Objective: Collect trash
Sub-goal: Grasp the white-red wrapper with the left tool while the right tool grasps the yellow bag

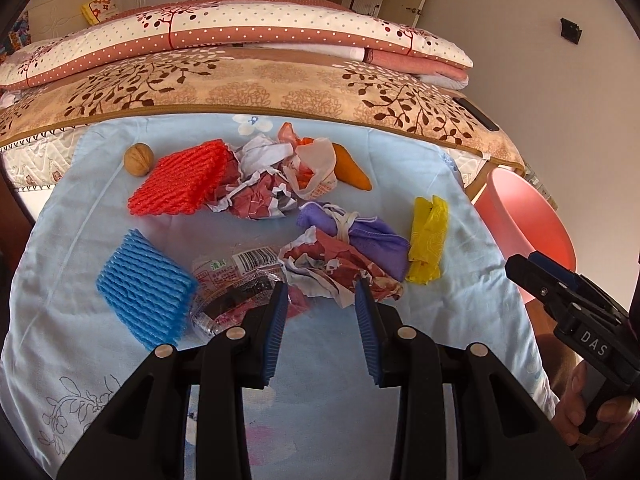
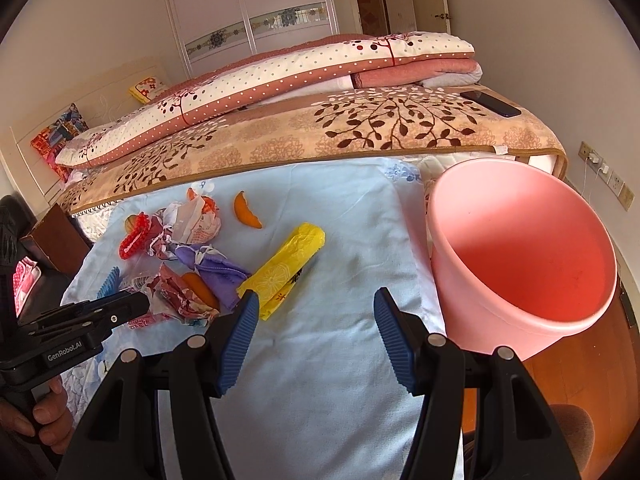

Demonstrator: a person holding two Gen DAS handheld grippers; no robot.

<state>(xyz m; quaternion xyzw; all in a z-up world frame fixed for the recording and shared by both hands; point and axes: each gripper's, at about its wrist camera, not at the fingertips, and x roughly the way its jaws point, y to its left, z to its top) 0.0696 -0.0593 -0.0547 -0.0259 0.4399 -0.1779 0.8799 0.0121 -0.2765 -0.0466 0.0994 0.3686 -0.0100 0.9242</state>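
Trash lies on a light blue cloth (image 1: 100, 216): a red foam net (image 1: 180, 180), a blue foam net (image 1: 144, 292), crumpled paper (image 1: 340, 264), a clear plastic wrapper (image 1: 236, 276), a purple rag (image 1: 368, 236), a yellow bag (image 1: 428, 240), a carrot (image 1: 352, 168) and a walnut (image 1: 138, 159). My left gripper (image 1: 322, 292) is open and empty, just in front of the crumpled paper. My right gripper (image 2: 314, 308) is open and empty, hovering near the yellow bag (image 2: 288, 268). A pink bin (image 2: 520, 256) stands at the cloth's right edge.
Folded quilts (image 1: 240, 40) and a patterned blanket (image 1: 280, 84) lie on the bed behind the cloth. A black phone (image 2: 492, 104) rests on the blanket at the right. A wall socket (image 2: 604, 172) is beyond the bin. A wardrobe (image 2: 256, 12) stands at the back.
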